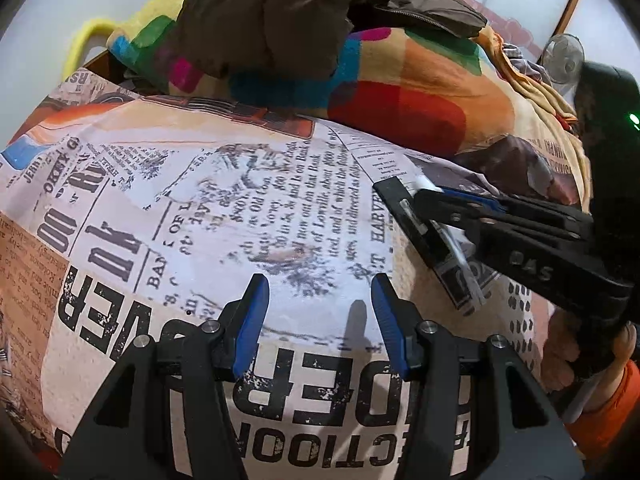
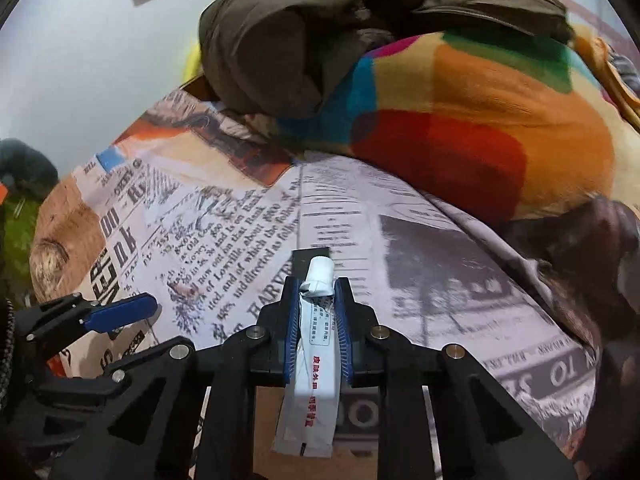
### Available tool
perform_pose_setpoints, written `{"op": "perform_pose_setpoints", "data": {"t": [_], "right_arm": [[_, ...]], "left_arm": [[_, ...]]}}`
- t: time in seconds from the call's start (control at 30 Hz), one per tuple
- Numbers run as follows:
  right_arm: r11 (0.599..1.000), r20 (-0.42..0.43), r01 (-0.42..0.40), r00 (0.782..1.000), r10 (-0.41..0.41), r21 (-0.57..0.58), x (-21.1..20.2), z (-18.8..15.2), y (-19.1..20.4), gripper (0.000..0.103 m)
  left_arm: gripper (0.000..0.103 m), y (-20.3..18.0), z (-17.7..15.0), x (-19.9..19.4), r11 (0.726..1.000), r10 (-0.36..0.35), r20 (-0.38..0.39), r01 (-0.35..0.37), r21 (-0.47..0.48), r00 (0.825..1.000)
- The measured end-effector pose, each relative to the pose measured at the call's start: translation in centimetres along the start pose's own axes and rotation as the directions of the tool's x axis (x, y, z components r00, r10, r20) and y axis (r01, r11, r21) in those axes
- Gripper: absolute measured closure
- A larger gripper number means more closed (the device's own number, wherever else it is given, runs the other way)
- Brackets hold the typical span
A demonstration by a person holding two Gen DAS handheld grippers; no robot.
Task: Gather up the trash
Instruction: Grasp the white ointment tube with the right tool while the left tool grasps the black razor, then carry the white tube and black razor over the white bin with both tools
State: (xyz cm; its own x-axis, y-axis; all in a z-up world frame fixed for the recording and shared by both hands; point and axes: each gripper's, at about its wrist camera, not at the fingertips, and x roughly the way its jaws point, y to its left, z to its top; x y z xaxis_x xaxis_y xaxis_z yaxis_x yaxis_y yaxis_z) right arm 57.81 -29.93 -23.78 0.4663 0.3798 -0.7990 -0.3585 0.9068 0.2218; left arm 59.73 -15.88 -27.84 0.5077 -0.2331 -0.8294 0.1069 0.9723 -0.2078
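A squeezed white tube (image 2: pixel 316 344) with red print and a white cap is clamped between the blue pads of my right gripper (image 2: pixel 318 284). The gripper is shut on it, and the tube's flat tail hangs down behind the fingers. The left wrist view shows that same right gripper (image 1: pixel 404 192) at the right, holding the tube (image 1: pixel 460 248) just over the newspaper-print bed sheet (image 1: pixel 240 208). My left gripper (image 1: pixel 319 284) hovers over the sheet, open, with nothing between its fingers. One of its blue fingers (image 2: pixel 120 312) shows at the left of the right wrist view.
A colourful patchwork blanket (image 1: pixel 420 92) is heaped behind the sheet, with a dark brown jacket (image 1: pixel 272 20) on top of it. A small clear fan (image 1: pixel 566 60) stands at the far right. A hand with an orange sleeve (image 1: pixel 600 400) grips the right tool. The white wall (image 2: pixel 100 60) lies to the left.
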Motion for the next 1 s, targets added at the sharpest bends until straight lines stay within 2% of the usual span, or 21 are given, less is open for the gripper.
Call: {"op": "perform_pose_setpoints", "data": {"t": [0.2,0.37,0.5,0.63,0.7,0.73,0.77,0.8,0.83,0.9,1.0], "right_arm": [[0.996,0.05,0.091,0.995,-0.091,0.015,-2.4,-1.0,-1.3,0.087],[0.992,0.08,0.124,0.989,-0.125,0.01,-4.3,-1.7,-2.3,0.087],[0.993,0.092,0.117,0.989,-0.119,0.028,-5.5,-2.3,-3.5,0.087],[0.99,0.105,0.134,0.985,-0.138,0.052,-6.1,-2.5,-4.8,0.087],[0.989,0.104,0.133,0.985,-0.139,0.068,-6.1,-2.6,-5.2,0.087],[0.988,0.105,0.133,0.984,-0.141,0.075,-6.2,-2.6,-5.4,0.087],[0.987,0.106,0.135,0.984,-0.143,0.082,-6.2,-2.7,-5.5,0.087],[0.987,0.106,0.134,0.984,-0.143,0.087,-6.3,-2.8,-5.5,0.087],[0.987,0.104,0.131,0.985,-0.14,0.093,-6.3,-2.9,-5.5,0.087],[0.986,0.105,0.13,0.984,-0.141,0.099,-6.6,-3.1,-5.4,0.087],[0.986,0.117,0.137,0.982,-0.148,0.098,-7.3,-3.3,-4.9,0.087]], "left_arm": [[0.051,-1.8,1.7,0.7,0.999,-0.006,0.016,0.007,-0.035,1.0],[0.051,-4.4,3.0,2.7,0.998,-0.027,0.003,0.027,-0.053,1.0],[0.051,-6.5,3.3,4.0,1.0,0.007,0.013,-0.006,-0.024,1.0],[0.051,-8.3,3.2,4.7,0.992,0.103,0.04,-0.106,0.062,0.994],[0.054,-9.2,2.8,5.0,0.977,0.164,0.071,-0.172,0.124,0.984],[0.059,-9.4,2.6,5.0,0.975,0.167,0.081,-0.177,0.135,0.983],[0.062,-9.5,2.5,5.0,0.975,0.162,0.085,-0.173,0.14,0.983],[0.072,-9.6,2.5,5.0,0.976,0.147,0.084,-0.159,0.148,0.985],[0.075,-9.8,2.4,4.9,0.974,0.136,0.084,-0.149,0.17,0.987],[0.076,-10.0,2.2,4.8,0.97,0.135,0.088,-0.15,0.189,0.987],[0.078,-9.4,2.0,4.4,0.977,0.109,0.053,-0.116,0.179,0.993]]}}
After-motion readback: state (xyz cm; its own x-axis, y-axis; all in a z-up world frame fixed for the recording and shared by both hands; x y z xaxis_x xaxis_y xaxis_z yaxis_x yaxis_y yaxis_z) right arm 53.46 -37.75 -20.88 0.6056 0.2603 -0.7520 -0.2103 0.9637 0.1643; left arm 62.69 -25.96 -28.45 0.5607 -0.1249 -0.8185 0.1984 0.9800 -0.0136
